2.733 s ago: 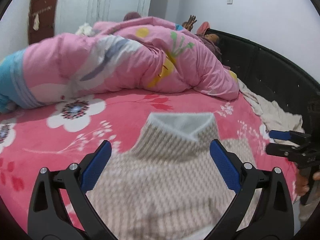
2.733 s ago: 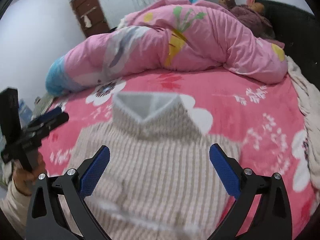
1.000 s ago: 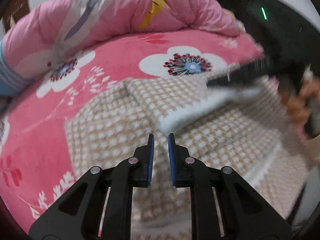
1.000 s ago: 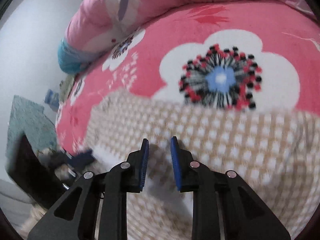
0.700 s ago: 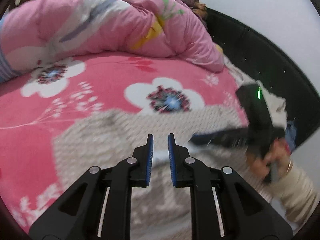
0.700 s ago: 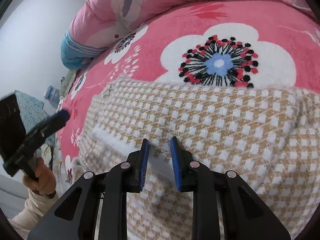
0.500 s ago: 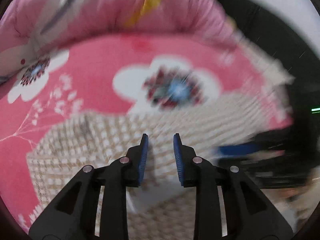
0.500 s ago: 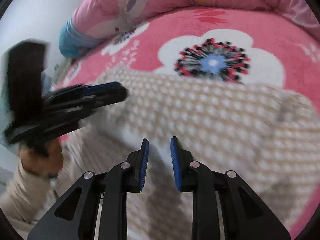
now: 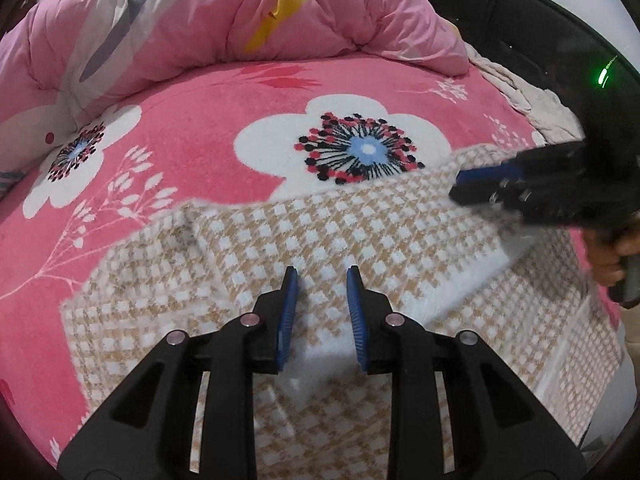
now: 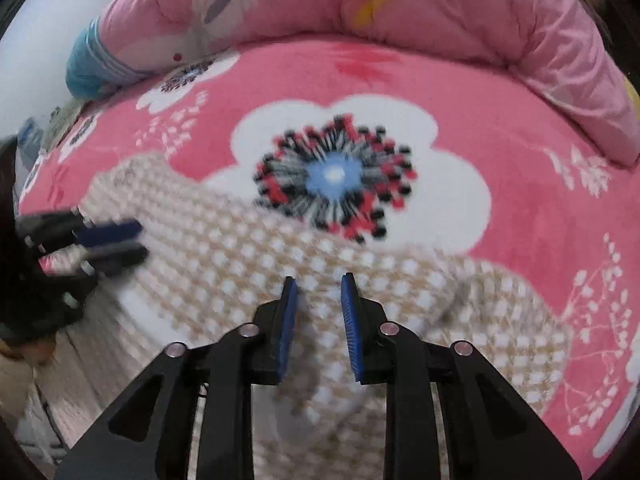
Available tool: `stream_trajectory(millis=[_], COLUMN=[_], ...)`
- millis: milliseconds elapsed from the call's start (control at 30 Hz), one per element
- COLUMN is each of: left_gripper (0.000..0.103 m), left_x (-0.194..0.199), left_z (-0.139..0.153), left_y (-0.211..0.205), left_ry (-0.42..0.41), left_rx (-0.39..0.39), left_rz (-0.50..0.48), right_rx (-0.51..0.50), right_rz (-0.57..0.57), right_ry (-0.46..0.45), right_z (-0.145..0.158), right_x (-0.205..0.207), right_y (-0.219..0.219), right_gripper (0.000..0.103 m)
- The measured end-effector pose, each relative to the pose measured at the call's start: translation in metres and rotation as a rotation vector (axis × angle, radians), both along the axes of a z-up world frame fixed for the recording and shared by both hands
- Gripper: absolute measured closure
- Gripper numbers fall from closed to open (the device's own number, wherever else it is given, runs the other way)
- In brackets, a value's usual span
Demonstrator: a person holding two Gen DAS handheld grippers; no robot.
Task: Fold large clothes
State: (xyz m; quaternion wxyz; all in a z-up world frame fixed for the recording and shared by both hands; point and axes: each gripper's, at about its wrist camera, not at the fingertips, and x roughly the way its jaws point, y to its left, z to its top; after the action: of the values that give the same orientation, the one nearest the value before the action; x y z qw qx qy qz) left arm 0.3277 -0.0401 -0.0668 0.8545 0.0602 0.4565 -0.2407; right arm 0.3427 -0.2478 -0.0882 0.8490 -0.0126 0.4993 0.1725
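A beige-and-white checked sweater [image 9: 360, 232] lies folded over on the pink flowered blanket [image 9: 192, 128], its white fleecy inside showing along the fold. My left gripper [image 9: 320, 276] hovers over the fold with its jaws a little apart; the cloth lies under them, not pinched. In the right wrist view the left gripper [image 10: 142, 240] is at the sweater's left edge. My right gripper [image 10: 318, 284] has narrow jaws with sweater [image 10: 240, 264] cloth bunched between the pads. Seen from the left wrist, the right gripper [image 9: 460, 188] is at the sweater's right edge.
A rolled pink duvet [image 9: 200, 20] lies along the far side of the bed. A black padded bed frame [image 9: 520, 20] curves round the right, with a beige cloth [image 9: 540, 100] beside it. A person's hand [image 9: 608, 256] holds the right gripper.
The sweater lay flat with both grippers wide open; both then closed and its far part was folded over. In the last second the left jaws parted slightly.
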Motion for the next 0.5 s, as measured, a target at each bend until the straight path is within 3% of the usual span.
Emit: stream_trajectory(millis=[100,233,367,500], left_gripper=[0.078,0.078,0.078,0.078], left_x=[-0.006,-0.008,-0.007,-0.008], left_z=[0.000,-0.001,-0.001,0.000], left_y=[0.003,0.003,0.005,0.004], left_ry=[-0.021,-0.035,-0.026,-0.033], left_rx=[0.016,0.027,0.006,0.015], left_rz=[-0.022,-0.025,-0.004,-0.006], right_rx=[0.040,-0.041,0.015,0.024], right_rz=[-0.057,-0.110,0.006,0.131], right_ry=[0.020,0.007,-0.067,-0.034], right_z=[0.005,0.027,0.051,0.029], right_x=[-0.011,-0.019,-0.014,-0.003], right_y=[-0.026,-0.032,0.014,0.067], right_gripper=[0.083,0.081,0.081,0.078])
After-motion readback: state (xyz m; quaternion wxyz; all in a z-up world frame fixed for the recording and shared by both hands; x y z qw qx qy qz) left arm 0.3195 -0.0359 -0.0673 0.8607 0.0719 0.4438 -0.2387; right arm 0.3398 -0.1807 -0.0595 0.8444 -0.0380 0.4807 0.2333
